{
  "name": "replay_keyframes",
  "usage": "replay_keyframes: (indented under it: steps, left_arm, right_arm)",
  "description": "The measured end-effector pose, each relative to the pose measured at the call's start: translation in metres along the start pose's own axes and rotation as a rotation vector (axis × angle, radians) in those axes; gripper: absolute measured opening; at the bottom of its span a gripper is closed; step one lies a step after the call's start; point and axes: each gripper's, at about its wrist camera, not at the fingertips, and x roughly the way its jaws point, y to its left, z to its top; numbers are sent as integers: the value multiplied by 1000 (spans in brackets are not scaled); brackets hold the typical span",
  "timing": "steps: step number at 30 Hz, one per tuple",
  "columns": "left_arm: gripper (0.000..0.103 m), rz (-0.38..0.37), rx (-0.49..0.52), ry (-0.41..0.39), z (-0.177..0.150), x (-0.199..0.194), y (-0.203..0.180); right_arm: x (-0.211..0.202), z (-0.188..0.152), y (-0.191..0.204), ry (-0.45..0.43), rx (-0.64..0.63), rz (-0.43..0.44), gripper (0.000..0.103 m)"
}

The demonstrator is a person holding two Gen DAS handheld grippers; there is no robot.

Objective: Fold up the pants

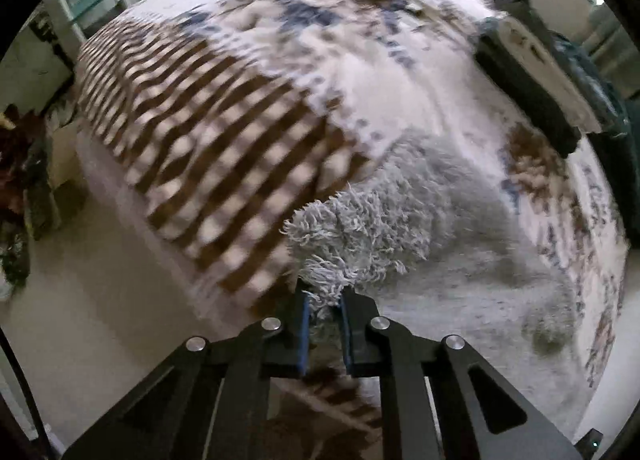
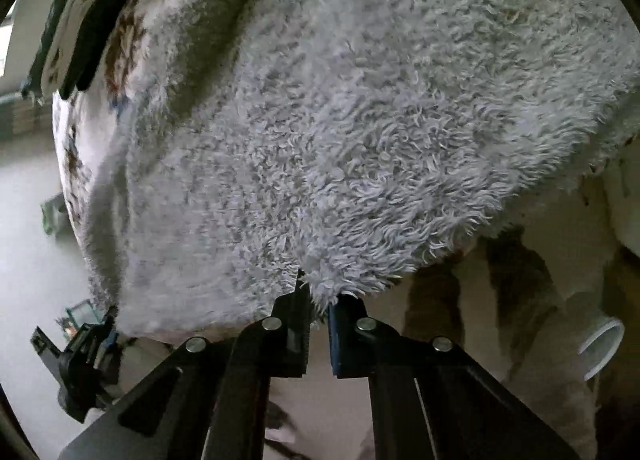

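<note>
The pants are pale grey shaggy fleece (image 1: 384, 215), lying on a patterned bedspread (image 1: 280, 59). My left gripper (image 1: 324, 300) is shut on a tuft at the edge of the fleece and holds it just above the bed. In the right wrist view the same fleece pants (image 2: 360, 119) fill most of the frame. My right gripper (image 2: 318, 300) is shut on their near edge. The left gripper shows small at the lower left of the right wrist view (image 2: 84, 364).
The bedspread has a brown checked band (image 1: 192, 131) near its left edge. A dark folded item with a white face (image 1: 536, 71) lies at the far right of the bed. Beige floor (image 1: 100, 300) lies below the bed. A white tube (image 2: 600, 344) sits lower right.
</note>
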Motion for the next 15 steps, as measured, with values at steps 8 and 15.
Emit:
replay_keyframes:
  steps: [8,15]
  left_arm:
    - [29,9,-28,94,-10,2,3]
    - [75,-40,124,47,-30,-32,-73]
  right_arm:
    - [31,20,-8,173,10,28,64]
    - [-54,56,22,64,-119,64,66]
